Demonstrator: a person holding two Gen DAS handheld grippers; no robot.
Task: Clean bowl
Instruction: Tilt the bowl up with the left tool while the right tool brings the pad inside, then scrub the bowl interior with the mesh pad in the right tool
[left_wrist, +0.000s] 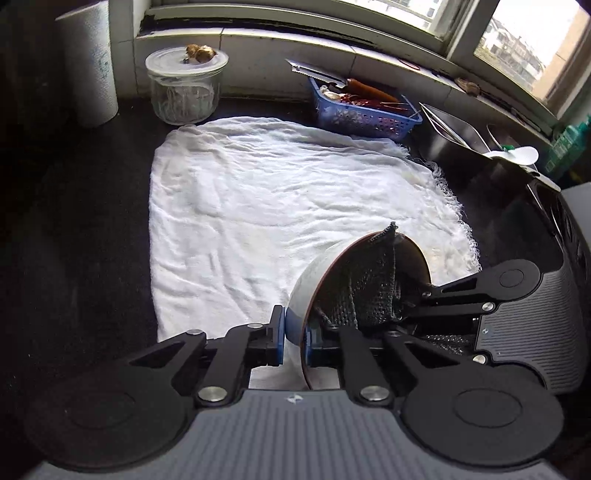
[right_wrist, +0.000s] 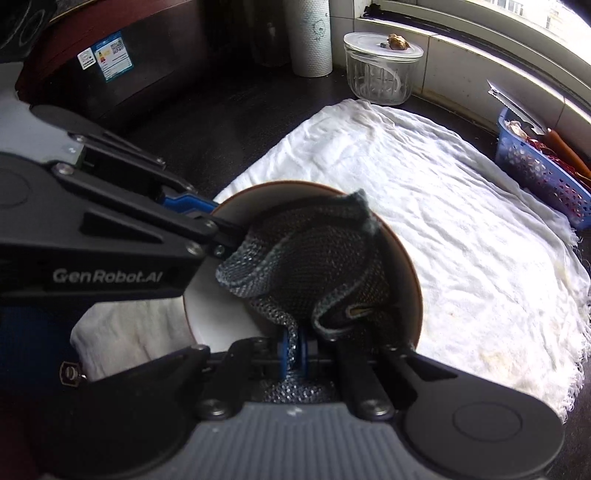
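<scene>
Bowl (right_wrist: 221, 317) rim pinched by left hand-held gripper (left_wrist: 294, 334); right hand-held gripper (right_wrist: 293, 349) clamps mesh scrubbing cloth (right_wrist: 314, 269) inside. Hard scrubbing may twist the bowl free.

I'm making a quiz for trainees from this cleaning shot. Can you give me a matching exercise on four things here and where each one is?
Things:
1. bowl
2. mesh cloth
3. jar
4. basket

Places:
A. pinched in the right claw, inside the bowl
B. back left, beside the paper roll
C. rim gripped by the left claw, tilted over the towel
D. back right of the towel, under the window

Pairs: 1-C, 2-A, 3-B, 4-D
</scene>
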